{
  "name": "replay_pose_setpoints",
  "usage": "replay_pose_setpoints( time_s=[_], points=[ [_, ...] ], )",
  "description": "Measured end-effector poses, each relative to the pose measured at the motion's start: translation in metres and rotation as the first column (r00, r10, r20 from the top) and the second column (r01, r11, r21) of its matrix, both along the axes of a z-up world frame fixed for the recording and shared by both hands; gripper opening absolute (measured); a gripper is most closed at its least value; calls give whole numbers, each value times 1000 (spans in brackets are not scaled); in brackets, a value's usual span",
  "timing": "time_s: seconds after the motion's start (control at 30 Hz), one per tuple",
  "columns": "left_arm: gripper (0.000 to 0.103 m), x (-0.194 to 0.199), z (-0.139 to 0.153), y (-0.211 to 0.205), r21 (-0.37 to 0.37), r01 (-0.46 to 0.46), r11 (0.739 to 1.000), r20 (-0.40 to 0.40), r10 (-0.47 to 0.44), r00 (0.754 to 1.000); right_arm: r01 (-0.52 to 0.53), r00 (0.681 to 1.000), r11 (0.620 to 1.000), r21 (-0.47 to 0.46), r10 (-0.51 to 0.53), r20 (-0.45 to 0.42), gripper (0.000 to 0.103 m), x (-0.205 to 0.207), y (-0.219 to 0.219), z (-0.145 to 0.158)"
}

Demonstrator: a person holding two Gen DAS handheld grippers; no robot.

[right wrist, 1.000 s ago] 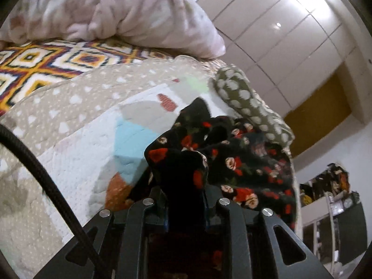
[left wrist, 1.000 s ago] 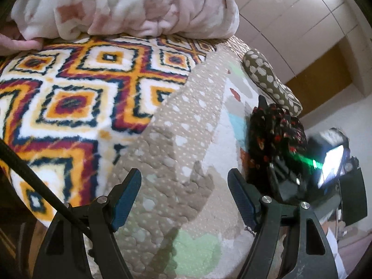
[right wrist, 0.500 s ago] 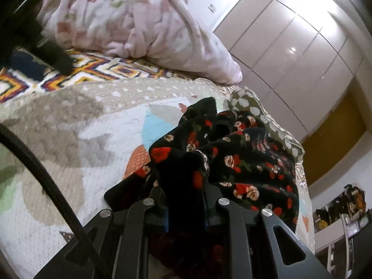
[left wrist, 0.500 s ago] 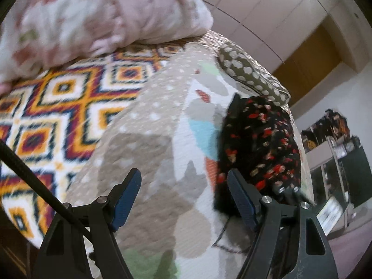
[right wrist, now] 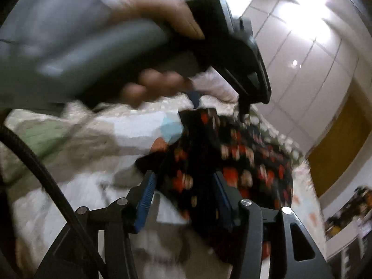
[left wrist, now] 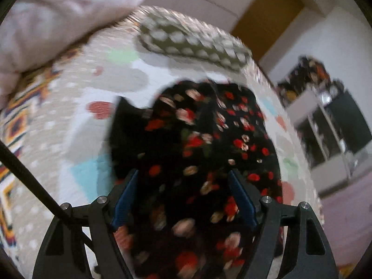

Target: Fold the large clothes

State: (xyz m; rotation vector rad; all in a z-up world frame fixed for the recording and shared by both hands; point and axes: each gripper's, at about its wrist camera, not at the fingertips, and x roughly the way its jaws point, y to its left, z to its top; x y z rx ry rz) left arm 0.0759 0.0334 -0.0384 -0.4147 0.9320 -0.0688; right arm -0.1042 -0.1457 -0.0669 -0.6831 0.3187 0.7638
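Note:
A black garment with red and pink flowers [left wrist: 209, 127] lies bunched on a patchwork quilt [left wrist: 69, 121] on the bed. My left gripper [left wrist: 183, 174] hovers open just over the garment's near part, nothing pressed between its blue pads. In the right wrist view, my right gripper [right wrist: 183, 176] has its jaws opening; a fold of the garment [right wrist: 244, 162] lies between them, with a gap at the left pad. A hand in a grey sleeve [right wrist: 69, 46] holds the left gripper [right wrist: 219, 104] above the garment's far edge. Both views are blurred.
A pink fluffy blanket [left wrist: 58, 23] is heaped at the back left. A grey dotted pillow [left wrist: 193, 44] lies behind the garment. A bright diamond-patterned blanket [left wrist: 14, 121] covers the left. White wardrobe doors [right wrist: 302, 58] and a shelf unit [left wrist: 325, 127] stand beyond the bed.
The right gripper's jaws have opened off the garment they were clamping. The left gripper swung right from the patterned blanket to over the garment, and now shows in the right wrist view.

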Motion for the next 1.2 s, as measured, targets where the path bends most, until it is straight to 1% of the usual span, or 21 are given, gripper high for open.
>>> replay_pose_setpoints(
  time_s=[0.03,0.1,0.17,0.2,0.27,0.3,0.43,0.5,0.57,0.63,0.73,0.77,0.8,0.83,0.9,0.97,1.0,1.07,1.1,1.13,1.2],
  points=[
    [74,9,-5,-7,25,16,1000,-26,-15,1000,8,1000,1000,4,-8,-15,55,-1,-9,1],
    [33,17,-12,-18,110,22,994,-59,-15,998,36,998,999,13,-35,-47,55,-2,-27,2],
    [17,7,-1,-12,62,-5,998,-23,7,1000,73,995,997,25,-71,-69,55,1,-43,6],
    [16,-8,8,-4,-5,-26,1000,-1,26,1000,98,992,994,42,-94,-80,55,3,-54,11],
    [16,-38,21,5,-77,-42,996,44,45,998,141,986,986,88,-132,-102,55,10,-74,24],
    [16,-47,22,8,-82,-47,996,49,51,997,161,982,980,112,-149,-112,55,14,-82,30],
    [18,-58,-12,10,-58,-89,994,-39,87,995,273,953,938,212,-234,-190,55,48,-114,50],
    [31,-53,-26,16,-83,-112,990,-53,107,993,354,920,899,260,-284,-271,55,74,-129,55],
    [41,-48,-23,22,-105,-113,988,-48,109,993,412,884,859,303,-296,-363,55,97,-141,60],
    [43,-49,-13,30,-132,-119,984,-50,113,992,446,862,831,333,-299,-410,55,112,-150,68],
    [47,-68,16,34,-117,-126,985,16,129,992,445,858,827,345,-283,-429,55,125,-151,78],
    [53,-76,26,33,-94,-133,987,42,137,990,441,858,829,345,-276,-434,52,127,-148,79],
    [57,-80,31,32,-74,-142,987,55,146,988,435,858,830,349,-263,-442,46,131,-144,81],
    [57,-84,35,29,-41,-154,987,67,156,985,424,856,834,353,-242,-457,32,138,-138,84],
    [57,-92,33,18,32,-159,987,63,157,986,403,844,844,354,-193,-500,28,154,-121,89],
    [56,-96,18,7,91,-166,982,24,165,986,385,834,849,361,-153,-530,22,170,-101,93],
    [50,-92,4,7,88,-169,982,-7,170,985,374,825,855,359,-130,-550,22,181,-87,94],
    [44,-91,-21,8,29,-161,986,-63,163,985,342,787,874,345,-66,-613,22,204,-59,91],
    [44,-93,-32,9,-9,-175,985,-73,174,982,326,751,884,336,-27,-660,22,215,-41,86],
    [44,-96,-35,9,-26,-186,982,-59,184,981,318,713,892,322,-1,-702,22,227,-25,79],
    [44,-99,-34,10,-34,-190,981,-37,189,981,325,671,904,276,-15,-741,22,245,6,64]
  ],
)
